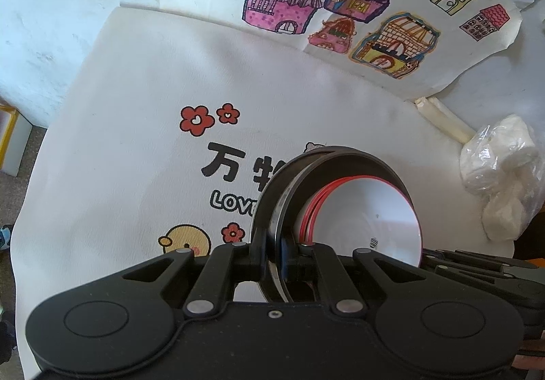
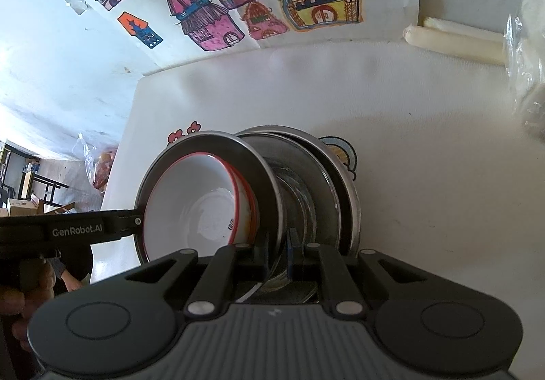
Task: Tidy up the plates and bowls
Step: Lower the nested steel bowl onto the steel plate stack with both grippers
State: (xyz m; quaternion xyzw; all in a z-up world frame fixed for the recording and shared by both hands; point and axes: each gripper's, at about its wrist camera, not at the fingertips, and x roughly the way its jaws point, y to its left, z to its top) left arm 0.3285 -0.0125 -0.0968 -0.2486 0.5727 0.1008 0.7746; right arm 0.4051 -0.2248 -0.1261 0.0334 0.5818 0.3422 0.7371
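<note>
Pinching the rim of a tilted steel plate (image 1: 277,206), the left claw (image 1: 274,260) holds it with a red-rimmed white bowl (image 1: 368,216) inside. The right claw (image 2: 277,257) clamps a second steel plate's (image 2: 306,189) rim alongside. Both hang above a cartoon-printed white cloth (image 1: 136,100) on the tabletop.

A steel plate (image 2: 207,155) stands on edge, tilted, its wide dull rim facing near-left. Nested in its hollow sits a white enamel bowl (image 2: 201,206) with a thin red rim, mouth open toward the near left, a small dark mark on its inner wall. Just behind, to the right, a second steel plate (image 2: 337,175) also stands on edge, its rim close against the first; whether they touch is unclear.
</note>
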